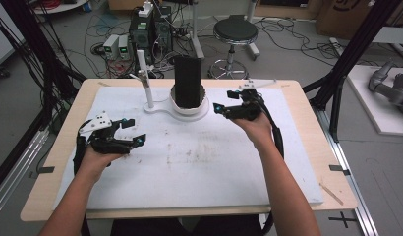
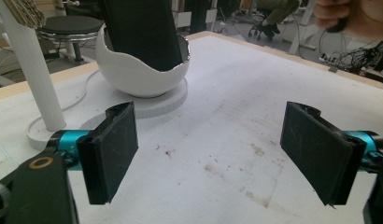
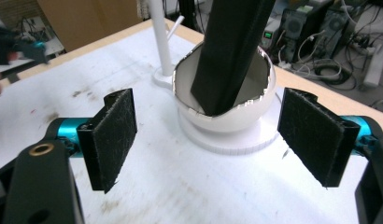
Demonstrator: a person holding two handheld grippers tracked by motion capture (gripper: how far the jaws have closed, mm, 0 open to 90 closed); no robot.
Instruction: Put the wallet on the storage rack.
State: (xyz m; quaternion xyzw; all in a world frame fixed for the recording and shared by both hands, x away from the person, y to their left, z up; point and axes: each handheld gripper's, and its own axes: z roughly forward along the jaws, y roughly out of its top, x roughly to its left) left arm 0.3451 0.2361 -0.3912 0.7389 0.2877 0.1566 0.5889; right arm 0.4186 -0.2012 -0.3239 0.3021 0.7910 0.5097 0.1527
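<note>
Black block [image 1: 188, 80] upright in white bowl [image 1: 202, 109], just left of empty, wide-apart right tongs [image 1: 225, 103].

The right gripper [image 3: 208, 144] has its black jaws spread wide with nothing between them. Beyond the gap stands a white bowl [image 3: 227, 116] on a round base, a tall black block [image 3: 229, 51] leaning inside it (its rim jagged), on the white surface [image 3: 180, 196].
</note>
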